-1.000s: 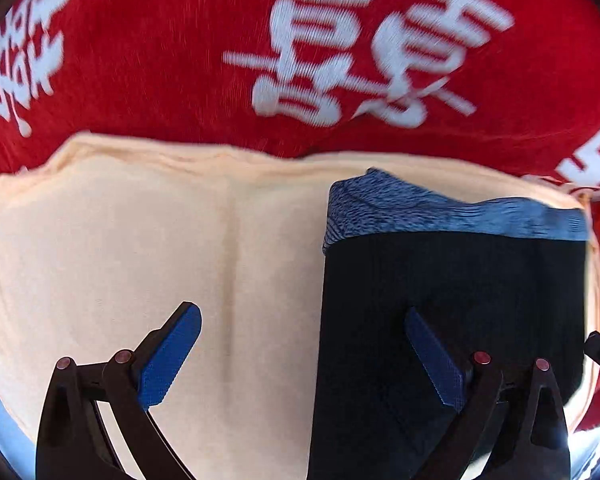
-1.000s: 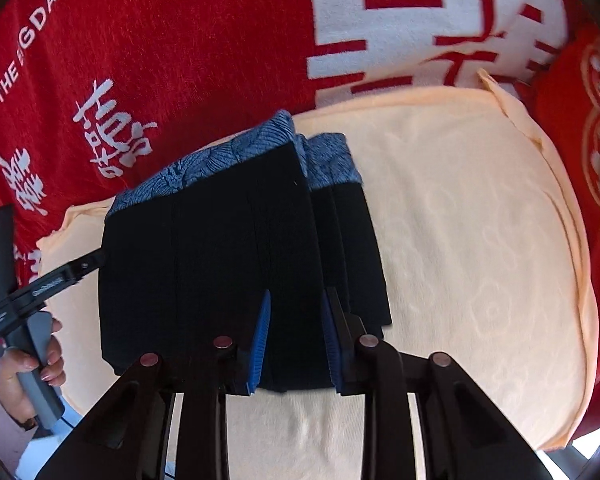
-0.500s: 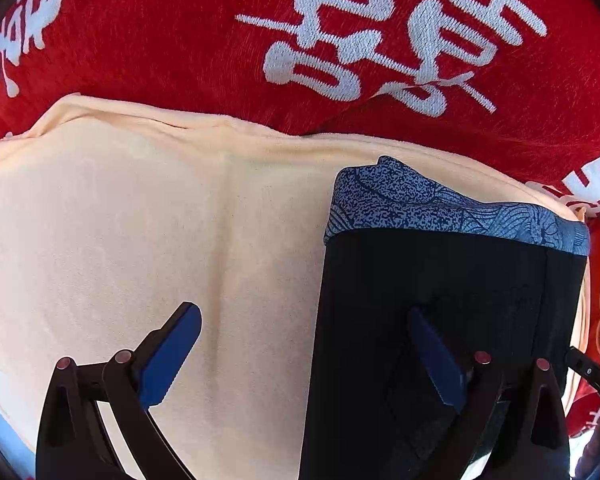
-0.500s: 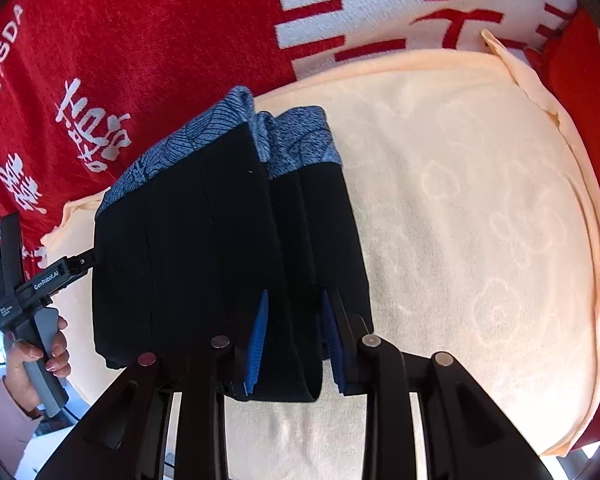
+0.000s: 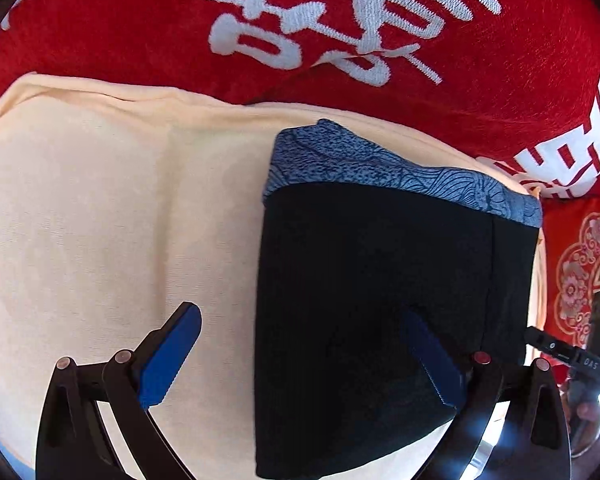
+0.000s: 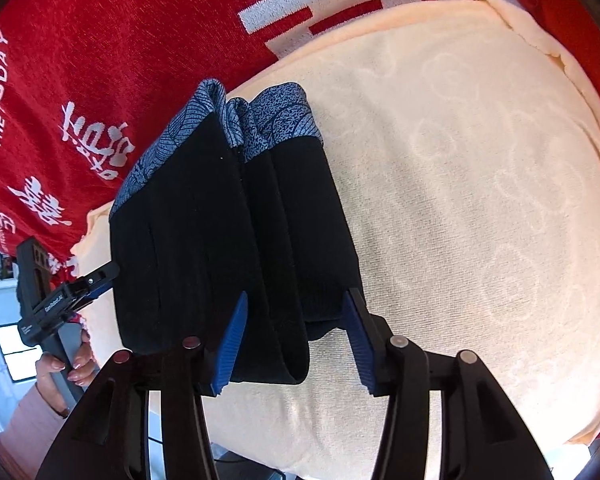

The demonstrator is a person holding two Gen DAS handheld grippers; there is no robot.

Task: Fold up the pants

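The black pants (image 5: 372,280) with a blue patterned waistband (image 5: 380,168) lie folded in a stack on a cream towel (image 5: 100,220). My left gripper (image 5: 300,356) is open, its right finger over the pants and its left finger over bare towel. In the right wrist view the folded pants (image 6: 220,240) lie at centre left. My right gripper (image 6: 292,340) is open, with the near edge of the fold between its jaws. The waistband (image 6: 260,120) points away from me.
A red blanket with white characters (image 5: 300,20) lies beyond the towel (image 6: 480,200). A red embroidered cushion (image 5: 580,272) sits at the right. The other gripper and the hand holding it (image 6: 60,312) show at the left of the right wrist view.
My right gripper was shut on the pants' near edge and has now opened. Both views have moved closer and shifted slightly. The pants stay folded in place.
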